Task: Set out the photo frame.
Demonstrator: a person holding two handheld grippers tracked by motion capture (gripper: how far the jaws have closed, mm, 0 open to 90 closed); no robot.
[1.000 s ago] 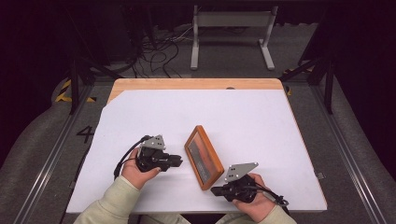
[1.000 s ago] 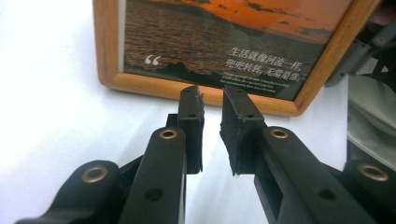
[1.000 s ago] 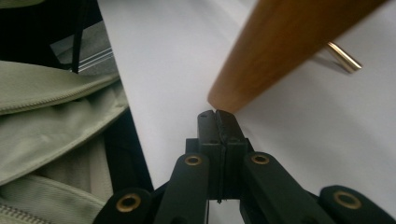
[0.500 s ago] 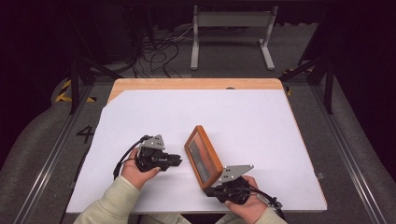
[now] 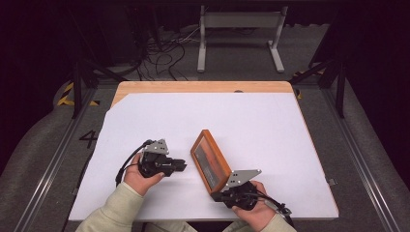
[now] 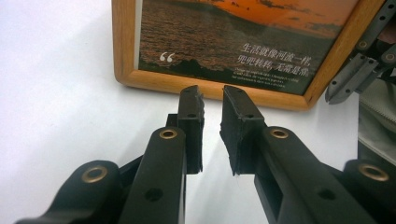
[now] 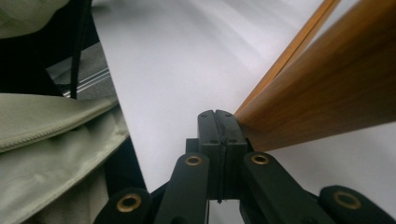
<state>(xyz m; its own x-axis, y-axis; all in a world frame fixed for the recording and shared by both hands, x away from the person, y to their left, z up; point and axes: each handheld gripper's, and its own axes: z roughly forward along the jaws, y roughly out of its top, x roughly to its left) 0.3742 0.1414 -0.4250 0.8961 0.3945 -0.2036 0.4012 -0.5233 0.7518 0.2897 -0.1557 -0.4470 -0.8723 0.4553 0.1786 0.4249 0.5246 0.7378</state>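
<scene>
Frame [image 5: 211, 161] mid-counter [image 5: 270, 125], propped up on a long edge, picture side facing the left gripper [image 5: 181, 166]; right gripper [image 5: 217, 195] at its near corner, jaws pressed together with nothing seen between, tips against the wood back; left gripper low, jaws slightly spread, empty, just short of the frame's edge. Step, by my read: steadying/standing the frame. Next: left closes in on the rim w/o tipping it.

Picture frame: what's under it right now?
The picture frame stands tilted on its long edge on the white table sheet. The right gripper, jaws shut, is at its near corner. Anything beneath its leaning back is hidden.
</scene>
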